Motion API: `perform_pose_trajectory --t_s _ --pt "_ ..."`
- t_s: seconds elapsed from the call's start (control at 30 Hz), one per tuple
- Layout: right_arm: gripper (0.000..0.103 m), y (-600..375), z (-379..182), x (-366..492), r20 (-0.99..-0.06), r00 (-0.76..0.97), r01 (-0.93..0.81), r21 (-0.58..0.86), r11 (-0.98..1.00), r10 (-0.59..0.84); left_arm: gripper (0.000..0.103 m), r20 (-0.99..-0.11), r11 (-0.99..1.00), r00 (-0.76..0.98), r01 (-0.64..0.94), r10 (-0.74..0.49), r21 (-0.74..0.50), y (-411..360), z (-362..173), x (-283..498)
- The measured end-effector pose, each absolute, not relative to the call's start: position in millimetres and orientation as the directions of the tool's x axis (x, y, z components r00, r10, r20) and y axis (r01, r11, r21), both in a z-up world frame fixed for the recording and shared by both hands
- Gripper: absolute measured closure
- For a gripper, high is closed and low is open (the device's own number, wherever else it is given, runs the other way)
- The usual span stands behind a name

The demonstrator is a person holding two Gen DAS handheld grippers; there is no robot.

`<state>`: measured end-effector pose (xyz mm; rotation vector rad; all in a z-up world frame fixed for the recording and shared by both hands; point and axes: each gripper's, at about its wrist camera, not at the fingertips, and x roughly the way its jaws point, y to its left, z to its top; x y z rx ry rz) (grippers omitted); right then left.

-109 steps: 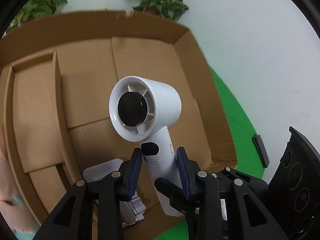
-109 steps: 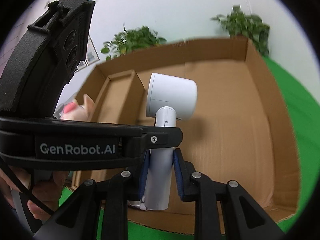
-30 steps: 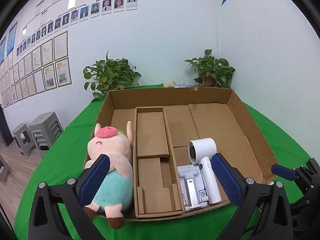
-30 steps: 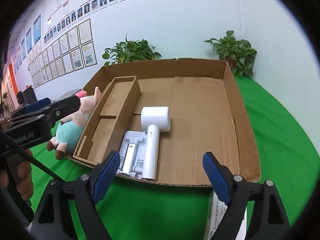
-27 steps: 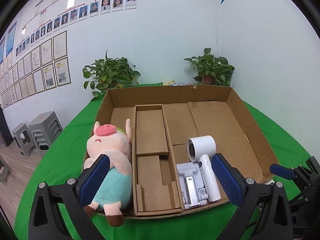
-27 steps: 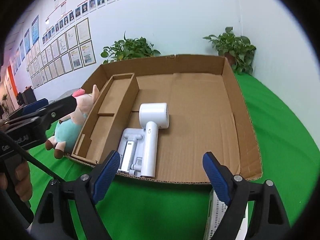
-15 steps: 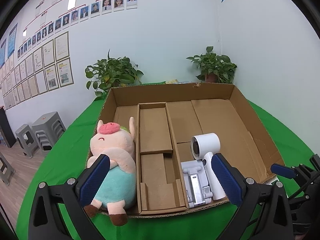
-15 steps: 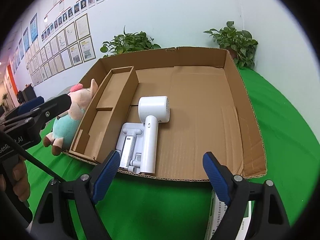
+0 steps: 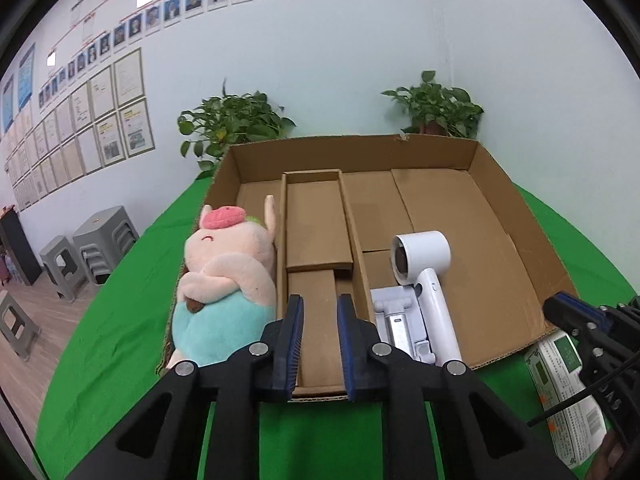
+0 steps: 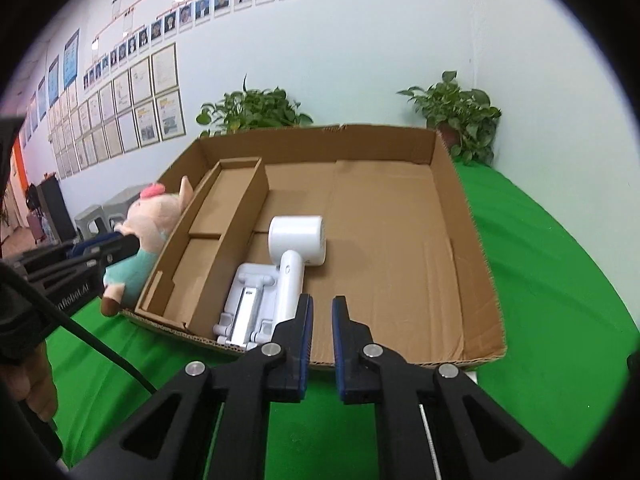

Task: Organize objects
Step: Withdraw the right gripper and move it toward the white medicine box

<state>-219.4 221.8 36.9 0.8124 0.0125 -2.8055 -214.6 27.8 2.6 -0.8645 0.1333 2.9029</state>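
Note:
A shallow cardboard box (image 9: 516,216) (image 10: 476,248) lies on the green table. Inside it lie a white hair dryer (image 9: 424,268) (image 10: 296,248) and a white folding stand (image 9: 394,320) (image 10: 248,300) side by side. A plush pig (image 9: 228,276) (image 10: 140,232) in a teal outfit lies in the box's left compartment. My left gripper (image 9: 318,344) is nearly shut and empty, above the box's front edge. My right gripper (image 10: 319,344) is nearly shut and empty, in front of the box's near wall.
A white and green packet (image 9: 560,384) lies on the green cloth right of the box, under the right gripper's body. Cardboard dividers (image 9: 314,224) split the box's left part. Potted plants (image 9: 436,104) stand behind the box. Grey stools (image 9: 92,248) stand at left.
Both grippers have closed from wide open to nearly shut on nothing. Earlier, both held the hair dryer over the box; it now lies in the box beside the stand.

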Motion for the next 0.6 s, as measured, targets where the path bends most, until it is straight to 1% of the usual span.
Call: perform_pose_trajectory --t_s 0.03,0.07,0.1,0.13,0.17,0.27,0.33,0.47,0.6 --pt "0.093 223.3 37.9 -219.8 -0.529 -0.822 0.212 0.055 -0.976 -0.209 0.068 -0.546 -0.992 -0.835 -0.115 0.071 0.047 26.0 2.5 -214.4" --pt "0.075 225.2 38.9 -220.9 -0.533 -0.819 0.214 0.060 -0.975 -0.213 0.039 -0.545 -0.993 -0.836 -0.109 0.068 0.042 24.8 2.7 -214.6" --pt "0.056 227.3 39.4 -223.2 -0.546 -0.809 0.217 0.068 -0.974 -0.219 0.020 -0.538 -0.994 -0.840 -0.104 0.068 0.036 23.8 3.1 -214.2" --pt "0.013 229.2 39.8 -225.0 -0.555 -0.800 0.219 0.083 -0.972 -0.228 0.000 -0.526 -0.995 -0.848 -0.095 0.063 0.035 22.9 3.6 -213.2" --pt "0.002 232.8 41.6 -225.4 -0.549 -0.798 0.225 0.113 -0.968 -0.250 0.001 -0.515 -0.995 -0.855 -0.087 0.055 0.038 22.9 4.5 -212.0" --pt "0.001 235.7 48.6 -220.6 -0.511 -0.822 0.231 0.101 -0.968 -0.250 0.001 -0.529 -0.993 -0.848 -0.083 0.025 0.085 28.7 2.7 -214.1" --pt "0.001 234.5 50.0 -220.1 -0.508 -0.823 0.246 0.084 -0.966 -0.254 0.001 -0.532 -0.990 -0.847 -0.086 0.015 0.109 31.7 0.0 -215.4" --pt "0.001 234.6 48.2 -217.9 -0.509 -0.813 0.283 0.078 -0.956 -0.282 0.001 -0.545 -0.992 -0.838 -0.087 0.025 0.089 30.0 -2.5 -218.5" --pt "0.001 244.2 39.3 -211.9 -0.520 -0.792 0.316 0.099 -0.943 -0.320 0.001 -0.558 -0.990 -0.829 -0.098 0.028 0.097 31.6 -5.7 -220.7"
